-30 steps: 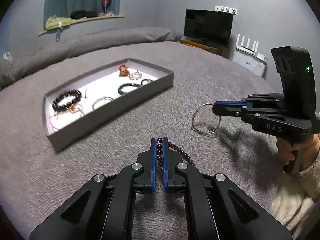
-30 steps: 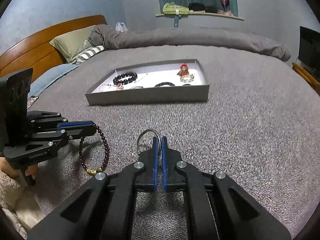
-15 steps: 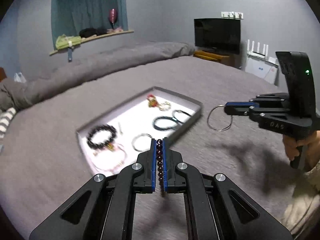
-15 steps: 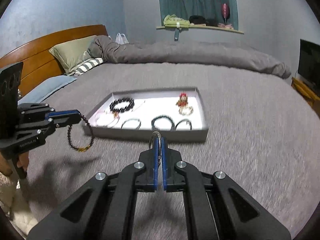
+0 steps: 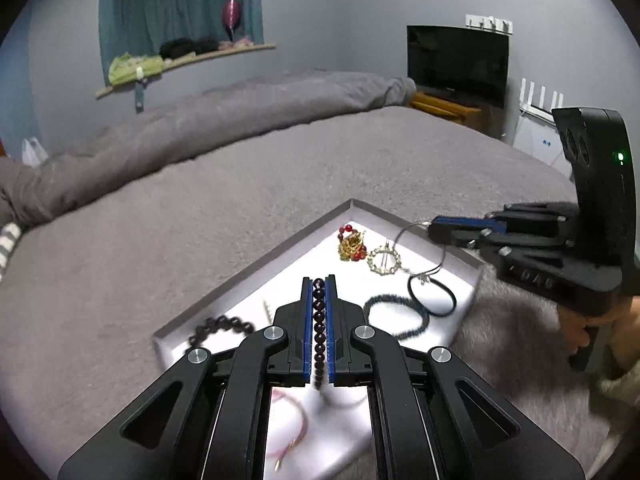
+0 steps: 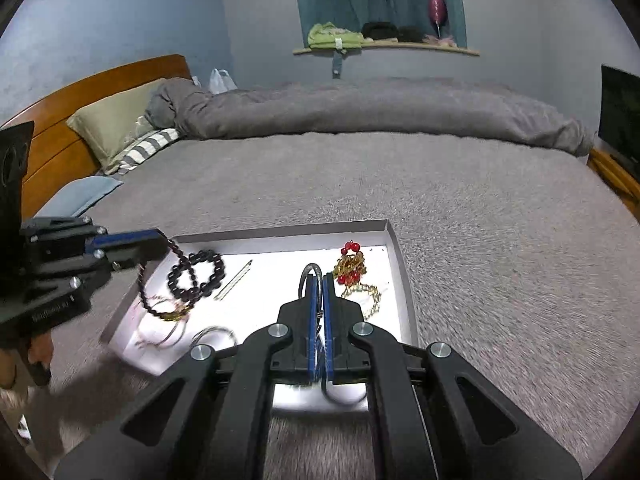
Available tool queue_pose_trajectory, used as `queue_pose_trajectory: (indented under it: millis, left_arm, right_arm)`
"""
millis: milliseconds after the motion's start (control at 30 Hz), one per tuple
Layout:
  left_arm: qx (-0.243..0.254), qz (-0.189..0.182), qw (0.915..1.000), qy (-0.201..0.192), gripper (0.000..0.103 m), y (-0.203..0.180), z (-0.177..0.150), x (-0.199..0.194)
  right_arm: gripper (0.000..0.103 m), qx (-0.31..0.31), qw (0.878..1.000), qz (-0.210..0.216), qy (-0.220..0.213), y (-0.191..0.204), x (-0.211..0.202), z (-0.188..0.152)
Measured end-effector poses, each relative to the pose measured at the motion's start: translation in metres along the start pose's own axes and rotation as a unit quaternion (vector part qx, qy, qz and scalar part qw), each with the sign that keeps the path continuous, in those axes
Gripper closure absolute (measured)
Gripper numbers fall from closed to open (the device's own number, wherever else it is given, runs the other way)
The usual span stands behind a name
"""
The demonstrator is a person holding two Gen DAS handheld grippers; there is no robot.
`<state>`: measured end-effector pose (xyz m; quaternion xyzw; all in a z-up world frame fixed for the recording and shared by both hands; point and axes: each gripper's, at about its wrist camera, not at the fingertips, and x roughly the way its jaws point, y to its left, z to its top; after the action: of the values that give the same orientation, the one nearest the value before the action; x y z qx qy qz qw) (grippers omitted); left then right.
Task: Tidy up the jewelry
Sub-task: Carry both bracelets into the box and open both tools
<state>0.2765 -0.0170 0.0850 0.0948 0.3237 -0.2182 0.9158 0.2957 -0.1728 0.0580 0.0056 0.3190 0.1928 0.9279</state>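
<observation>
A grey tray (image 5: 256, 270) (image 6: 405, 280) with a white floor lies on the bed. My left gripper (image 5: 319, 282) is shut on a dark red bead bracelet (image 5: 319, 320) and holds it above the tray's left part; the bracelet hangs from it in the right wrist view (image 6: 150, 292). My right gripper (image 6: 315, 278) is shut on a thin silver bangle (image 6: 311, 276) above the tray's right part; the bangle shows in the left wrist view (image 5: 412, 232). In the tray lie a black bead bracelet (image 6: 196, 276), a red and gold ornament (image 6: 350, 264) and a dark cord bracelet (image 5: 396, 316).
The bed is covered by a grey blanket (image 6: 500, 220) with a rolled duvet (image 6: 360, 112) at the far side. Pillows and a wooden headboard (image 6: 100, 92) are at the left. A TV (image 5: 458, 64) stands beyond the bed.
Both grippers have moved forward from above the blanket to above the tray, each still holding its piece of jewelry.
</observation>
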Motion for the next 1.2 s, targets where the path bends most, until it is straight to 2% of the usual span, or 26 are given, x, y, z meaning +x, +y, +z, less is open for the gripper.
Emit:
queue_pose_trajectory:
  millis: [100,300,467,700,1067,1200]
  left_arm:
    - [-0.004,0.003,0.9999,0.013,0.098,0.004,0.004,0.025]
    - [-0.036,-0.019,0.9983,0.042,0.098,0.016,0.013,0.061]
    - [-0.031,0.015,0.9969,0.07,0.098,0.021,0.011,0.08]
    - [-0.043,0.017,0.9942,0.097,0.097,0.029,0.0,0.092]
    - [-0.046,0.025,0.9925,0.111,0.097,0.024,-0.001,0.101]
    - [-0.049,0.024,0.9934,0.101,0.097,0.025,0.0,0.097]
  right_arm:
    - [0.1,-0.006,1.0,-0.004,0.013,0.0,0.019,0.006]
    - [0.1,0.0,0.999,-0.01,0.034,-0.001,0.047,0.011]
    - [0.1,0.005,0.998,-0.023,0.06,0.0,0.061,0.007]
    - [0.1,0.021,0.997,-0.031,0.072,-0.004,0.067,0.004]
    - [0.1,0.023,0.996,-0.028,0.082,-0.004,0.076,0.006]
    - [0.098,0.013,0.996,-0.032,0.08,-0.001,0.074,0.005]
